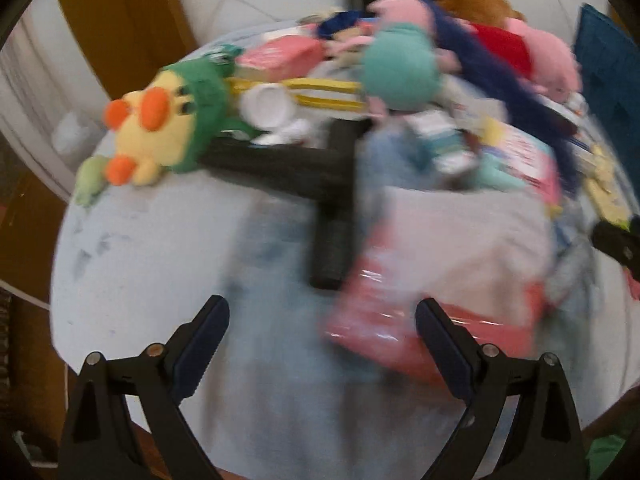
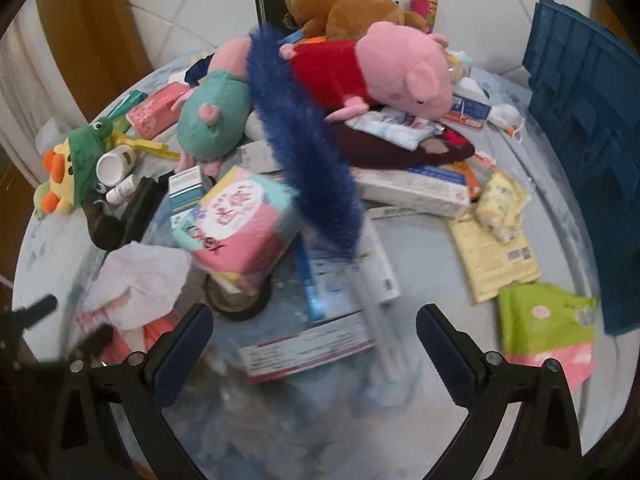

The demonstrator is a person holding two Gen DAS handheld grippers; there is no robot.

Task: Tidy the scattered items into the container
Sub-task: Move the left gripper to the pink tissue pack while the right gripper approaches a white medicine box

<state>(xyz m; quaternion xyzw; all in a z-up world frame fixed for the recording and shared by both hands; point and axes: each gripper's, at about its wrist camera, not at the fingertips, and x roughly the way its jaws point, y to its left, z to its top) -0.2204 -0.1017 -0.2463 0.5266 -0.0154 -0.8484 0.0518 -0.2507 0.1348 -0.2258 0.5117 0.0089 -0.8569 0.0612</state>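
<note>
A round table (image 2: 432,264) is piled with toys and packets. A pink pig plush in red (image 2: 384,72) lies on top, a brown bear (image 2: 344,8) behind it, a teal plush (image 2: 212,124) to the left, and a blue fluffy duster (image 2: 308,148) slants across the heap. A blue crate (image 2: 588,120) stands at the right edge. My right gripper (image 2: 314,336) is open above a flat box (image 2: 308,348) near the front. My left gripper (image 1: 322,332) is open over the table's near side, beside a pink plastic packet (image 1: 400,320). A yellow and green duck plush (image 1: 160,124) lies at the left.
A black T-shaped handle (image 1: 320,168), a white bottle (image 1: 266,106), a pink tissue box (image 2: 244,220), a green and pink packet (image 2: 548,324) and a yellow leaflet (image 2: 496,252) lie among the clutter. A wooden door (image 1: 120,20) stands behind. The left view is blurred.
</note>
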